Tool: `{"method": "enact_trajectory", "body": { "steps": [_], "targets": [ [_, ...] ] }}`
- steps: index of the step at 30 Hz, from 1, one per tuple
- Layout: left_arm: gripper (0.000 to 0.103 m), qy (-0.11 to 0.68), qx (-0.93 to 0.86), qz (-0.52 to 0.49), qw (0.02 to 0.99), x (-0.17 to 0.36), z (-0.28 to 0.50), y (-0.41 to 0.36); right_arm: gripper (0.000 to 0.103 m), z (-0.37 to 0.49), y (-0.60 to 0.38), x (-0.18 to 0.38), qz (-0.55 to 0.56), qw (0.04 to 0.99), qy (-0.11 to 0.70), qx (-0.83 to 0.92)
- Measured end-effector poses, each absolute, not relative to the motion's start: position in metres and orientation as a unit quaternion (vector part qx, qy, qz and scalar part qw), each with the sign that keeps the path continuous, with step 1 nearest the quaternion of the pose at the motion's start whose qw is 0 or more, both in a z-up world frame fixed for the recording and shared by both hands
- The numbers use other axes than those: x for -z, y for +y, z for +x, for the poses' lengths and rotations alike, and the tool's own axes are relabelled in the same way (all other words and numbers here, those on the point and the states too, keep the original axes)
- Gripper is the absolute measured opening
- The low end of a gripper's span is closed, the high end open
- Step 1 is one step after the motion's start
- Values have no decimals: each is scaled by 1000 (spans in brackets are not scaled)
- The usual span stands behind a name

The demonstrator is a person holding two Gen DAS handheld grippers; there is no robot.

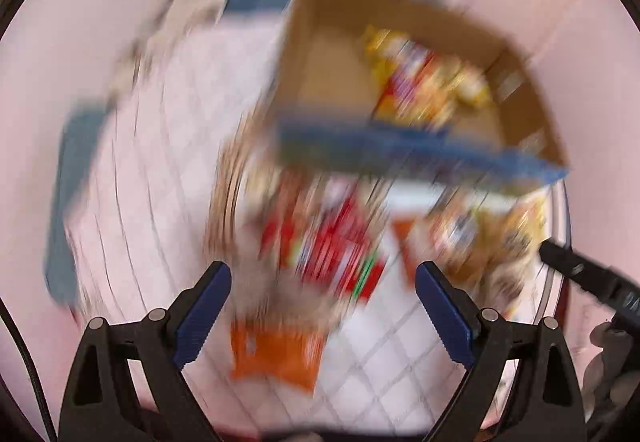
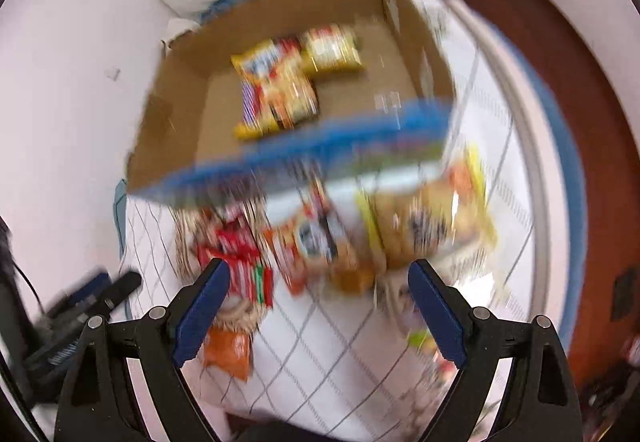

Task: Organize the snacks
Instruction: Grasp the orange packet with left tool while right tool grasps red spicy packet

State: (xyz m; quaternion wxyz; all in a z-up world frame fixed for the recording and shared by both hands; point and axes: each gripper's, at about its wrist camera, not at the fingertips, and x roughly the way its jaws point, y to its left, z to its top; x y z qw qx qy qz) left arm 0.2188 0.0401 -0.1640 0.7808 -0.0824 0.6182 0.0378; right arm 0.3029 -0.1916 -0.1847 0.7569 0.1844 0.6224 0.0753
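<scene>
Both views are motion-blurred. An open cardboard box [image 1: 320,53] [image 2: 168,113] with a blue front edge holds a few yellow and red snack packs [image 1: 424,81] [image 2: 288,81]. In front of it, loose snacks lie on a white checked cloth: a red pack [image 1: 332,242] [image 2: 240,254], an orange pack [image 1: 276,354] [image 2: 228,350], and a large yellow bag [image 1: 488,234] [image 2: 428,226]. My left gripper [image 1: 323,274] is open and empty above the red pack. My right gripper [image 2: 319,274] is open and empty above the loose snacks. The right gripper shows at the left view's right edge [image 1: 584,274].
The white checked cloth [image 1: 160,169] [image 2: 340,362] covers a round table with a blue rim [image 2: 568,161]. A pale wall stands behind the box. Brown floor [image 2: 592,81] shows to the right. The left gripper [image 2: 92,298] shows at the lower left.
</scene>
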Motion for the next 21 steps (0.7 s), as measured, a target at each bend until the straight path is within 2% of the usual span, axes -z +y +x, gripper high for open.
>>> {"method": "enact_trajectory", "body": {
  "steps": [5,12,14,15,16,21],
  "targets": [
    [94,702,-90,-272,652,258,164,105,93,274,-192,235,208,722,658,-56],
    [91,682,-138,-474,540,334,139,141,93,267,-152,262,149,720,674,-72],
    [80,666,-140,-490,544,343,144,140,92,267,-133,257,112,731,668,-88],
    [66,664,-144,-482,553,345,147,139,92,268,-122,254,89,736,663,-99],
    [58,669,-150,-456,568,346,151,136,89,268,-112,252,70,740,660,-108],
    [58,686,-133,-338,631,336,160,122,83,279,-55,239,-43,755,632,-172]
  ]
}}
